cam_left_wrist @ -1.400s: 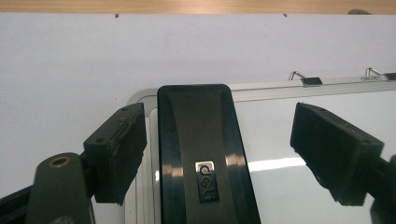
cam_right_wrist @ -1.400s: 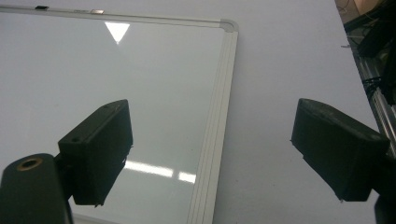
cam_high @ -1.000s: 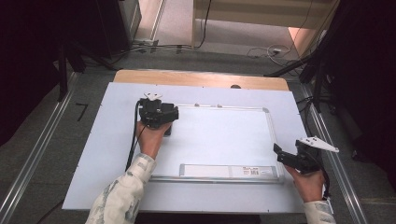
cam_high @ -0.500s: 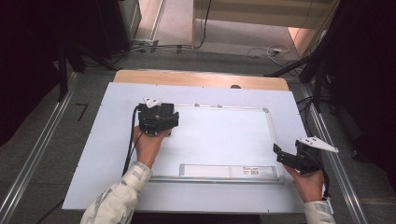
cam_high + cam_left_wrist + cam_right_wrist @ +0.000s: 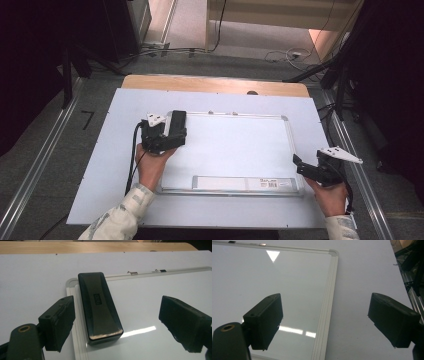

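Observation:
A black eraser (image 5: 178, 121) (image 5: 100, 307) lies on the far left corner of a whiteboard (image 5: 235, 145) (image 5: 150, 287) (image 5: 274, 272). My left gripper (image 5: 169, 136) (image 5: 117, 307) sits just behind it. Its jaws have just been opening and stand wide, with the eraser's near end between them and neither pad touching it. My right gripper (image 5: 300, 167) (image 5: 325, 307) hovers open and empty over the whiteboard's right frame edge.
The whiteboard rests on a white table top (image 5: 100, 165) with a wooden strip (image 5: 210, 83) along its far edge. A pen tray (image 5: 245, 183) runs along the board's near side. Metal rails (image 5: 35, 170) and dark stands flank the table.
My left gripper has drawn back toward the person, uncovering the eraser, which stays at the board's corner. The right gripper has not moved.

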The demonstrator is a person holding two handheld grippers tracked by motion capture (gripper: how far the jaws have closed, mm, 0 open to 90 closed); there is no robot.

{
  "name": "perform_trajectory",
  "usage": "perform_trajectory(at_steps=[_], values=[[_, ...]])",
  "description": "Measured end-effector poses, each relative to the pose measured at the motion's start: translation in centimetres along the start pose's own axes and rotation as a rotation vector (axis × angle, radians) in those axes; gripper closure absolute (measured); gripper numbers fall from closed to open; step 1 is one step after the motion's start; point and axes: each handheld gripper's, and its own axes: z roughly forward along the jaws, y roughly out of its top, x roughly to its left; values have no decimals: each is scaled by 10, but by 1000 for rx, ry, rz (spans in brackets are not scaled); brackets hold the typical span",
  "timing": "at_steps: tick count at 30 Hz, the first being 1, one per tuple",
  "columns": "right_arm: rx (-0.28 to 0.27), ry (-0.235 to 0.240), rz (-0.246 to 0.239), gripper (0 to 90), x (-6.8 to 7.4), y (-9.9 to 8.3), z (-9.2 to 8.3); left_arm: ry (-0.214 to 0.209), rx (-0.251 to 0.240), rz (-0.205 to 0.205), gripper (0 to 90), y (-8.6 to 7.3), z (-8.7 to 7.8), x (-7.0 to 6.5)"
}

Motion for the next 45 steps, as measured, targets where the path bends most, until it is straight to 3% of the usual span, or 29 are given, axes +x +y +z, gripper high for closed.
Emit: perform_trajectory(at_steps=[17,45], values=[[0,-1,0,111,0,0,-1,21,-16,22,143,-17,-20,6],[-3,-9,7,111,-3,-2,-4,68,-29,-25,144,-39,-51,39]])
